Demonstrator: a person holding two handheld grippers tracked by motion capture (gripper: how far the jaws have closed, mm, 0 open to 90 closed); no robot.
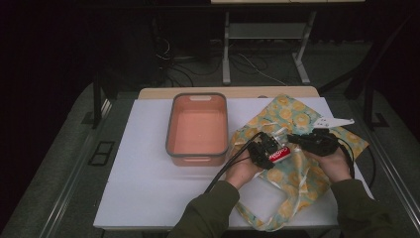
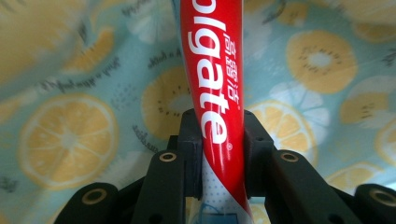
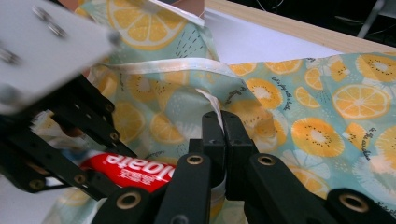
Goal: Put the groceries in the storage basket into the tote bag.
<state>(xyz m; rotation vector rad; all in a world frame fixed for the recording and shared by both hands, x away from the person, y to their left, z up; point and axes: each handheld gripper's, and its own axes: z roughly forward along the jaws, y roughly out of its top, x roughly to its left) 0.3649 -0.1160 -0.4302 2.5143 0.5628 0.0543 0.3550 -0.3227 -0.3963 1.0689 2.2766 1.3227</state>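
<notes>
Left gripper (image 2: 219, 154) clamps red toothpaste tube (image 2: 212, 84) mid-body, held over lemon-print fabric bag (image 1: 297, 168) on white table (image 1: 148, 178). Right gripper (image 3: 223, 135) pinches bag's pale rim (image 3: 210, 100) (likely holding mouth open for tube). Salmon bin (image 1: 197, 128) sits beside, left.

Lab: dark curtains (image 1: 74, 39), floor cables (image 1: 178, 64)

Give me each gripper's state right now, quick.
Left gripper: shut on the red and white toothpaste tube.
Right gripper: shut on the white-trimmed edge of the lemon-print teal fabric bag.
</notes>
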